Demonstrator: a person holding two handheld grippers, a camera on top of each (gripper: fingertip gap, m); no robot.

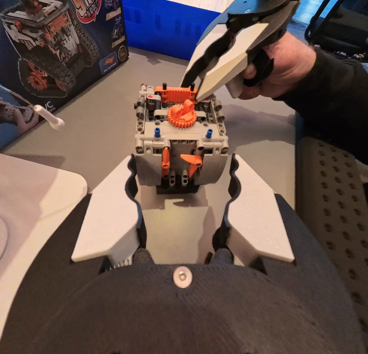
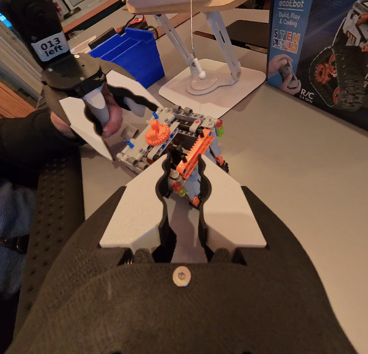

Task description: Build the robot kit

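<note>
Two grippers at one brick model on the grey table.

Left wrist view: left gripper [image 1: 182,165] spread wide, its fingers flanking the brick model [image 1: 180,143] at its lower sides; contact uncertain. Model stands upright, mid-table. Judged light, rigid, but pieces could pop off; the solid grey sides look the safest hold. Printed toy box [image 1: 59,41] behind, blue bin [image 1: 165,25] beside it.

Right wrist view: right gripper [image 2: 182,161] narrowed around the orange toothed bar [image 2: 196,151] on the model's top; whether it pinches, cannot tell. Lamp base [image 2: 215,85] beyond. The box and a tag on the other gripper carry writing, not copied
</note>
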